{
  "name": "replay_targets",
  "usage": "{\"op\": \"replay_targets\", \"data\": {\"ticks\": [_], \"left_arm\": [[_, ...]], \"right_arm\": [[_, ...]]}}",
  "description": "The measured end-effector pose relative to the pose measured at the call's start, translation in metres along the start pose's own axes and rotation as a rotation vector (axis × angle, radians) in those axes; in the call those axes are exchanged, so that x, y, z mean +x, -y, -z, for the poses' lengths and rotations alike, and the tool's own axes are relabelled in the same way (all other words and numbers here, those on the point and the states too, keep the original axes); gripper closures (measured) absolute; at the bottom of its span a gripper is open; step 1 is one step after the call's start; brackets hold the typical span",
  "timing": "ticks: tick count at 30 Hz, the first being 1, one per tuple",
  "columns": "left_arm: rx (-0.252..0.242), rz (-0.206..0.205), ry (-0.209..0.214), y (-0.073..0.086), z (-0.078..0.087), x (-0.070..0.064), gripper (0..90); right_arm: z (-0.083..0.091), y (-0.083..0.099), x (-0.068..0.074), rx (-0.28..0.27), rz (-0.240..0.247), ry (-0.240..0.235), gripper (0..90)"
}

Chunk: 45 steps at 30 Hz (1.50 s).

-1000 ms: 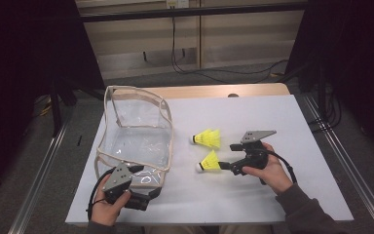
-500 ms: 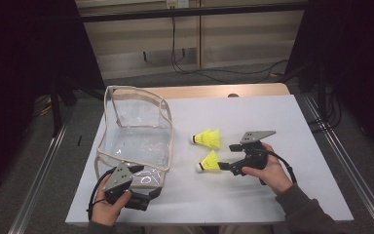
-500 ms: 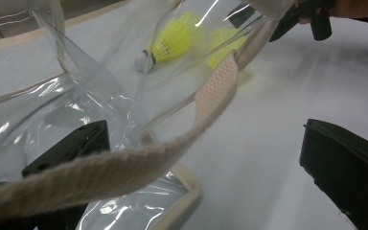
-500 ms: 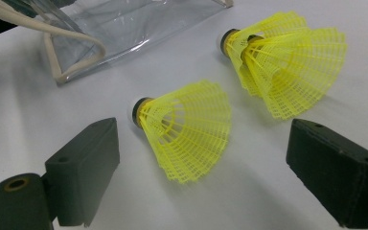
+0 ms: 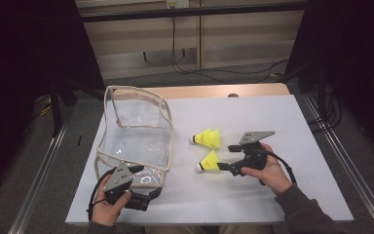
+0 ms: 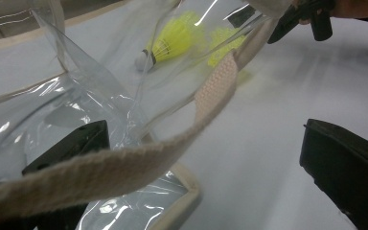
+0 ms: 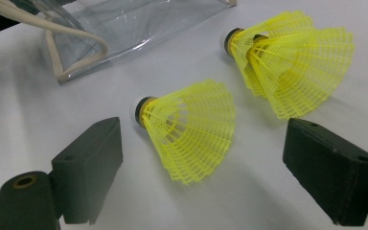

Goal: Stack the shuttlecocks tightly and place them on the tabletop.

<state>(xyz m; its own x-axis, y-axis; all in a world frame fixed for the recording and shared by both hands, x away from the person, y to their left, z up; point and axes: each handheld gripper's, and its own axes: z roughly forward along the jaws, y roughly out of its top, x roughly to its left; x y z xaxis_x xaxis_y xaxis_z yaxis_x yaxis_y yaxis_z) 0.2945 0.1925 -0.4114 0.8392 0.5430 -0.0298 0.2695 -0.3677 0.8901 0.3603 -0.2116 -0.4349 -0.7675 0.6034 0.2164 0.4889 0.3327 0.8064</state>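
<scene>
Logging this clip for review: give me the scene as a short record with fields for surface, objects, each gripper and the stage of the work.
surface: white table top
container: clear plastic pouch with beige webbing trim, open, at the table's left
objects: two yellow plastic shuttlecocks with white tips, the near one and the far one, lying on their sides, outside the pouch
left gripper: open, jaws either side of the pouch's beige strap
right gripper: open, jaws either side of the near shuttlecock's skirt, not touching it
stage: nothing gripped or bagged yet
</scene>
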Motion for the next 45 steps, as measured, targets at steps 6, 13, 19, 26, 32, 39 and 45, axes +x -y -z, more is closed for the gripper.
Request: {"op": "replay_targets", "data": {"ticks": [6, 13, 19, 26, 32, 39, 45], "left_arm": [[-0.001, -0.001, 0.002, 0.0, 0.0, 0.0, 3.6], [-0.004, 0.003, 0.003, 0.0, 0.0, 0.0, 3.6], [-0.005, 0.002, 0.003, 0.0, 0.0, 0.0, 3.5], [-0.007, 0.004, 0.004, -0.001, 0.001, 0.0, 3.6], [-0.005, 0.004, 0.005, -0.001, 0.0, -0.001, 3.1], [-0.004, 0.002, 0.002, -0.001, 0.0, -0.001, 3.1], [-0.01, 0.009, 0.003, -0.001, 0.0, -0.001, 3.3]], "right_arm": [[-0.003, 0.0, 0.002, 0.009, 0.015, -0.003, 18.1], [-0.006, 0.001, 0.005, 0.012, 0.011, -0.024, 22.6], [-0.01, 0.001, 0.008, 0.028, 0.032, -0.028, 26.9], [-0.013, 0.002, 0.009, 0.026, 0.041, -0.038, 32.8], [-0.017, 0.002, 0.011, 0.033, 0.045, -0.058, 39.5], [-0.019, 0.0, 0.014, 0.035, 0.059, -0.067, 49.0], [-0.024, -0.001, 0.017, 0.054, 0.07, -0.072, 52.7]]}}
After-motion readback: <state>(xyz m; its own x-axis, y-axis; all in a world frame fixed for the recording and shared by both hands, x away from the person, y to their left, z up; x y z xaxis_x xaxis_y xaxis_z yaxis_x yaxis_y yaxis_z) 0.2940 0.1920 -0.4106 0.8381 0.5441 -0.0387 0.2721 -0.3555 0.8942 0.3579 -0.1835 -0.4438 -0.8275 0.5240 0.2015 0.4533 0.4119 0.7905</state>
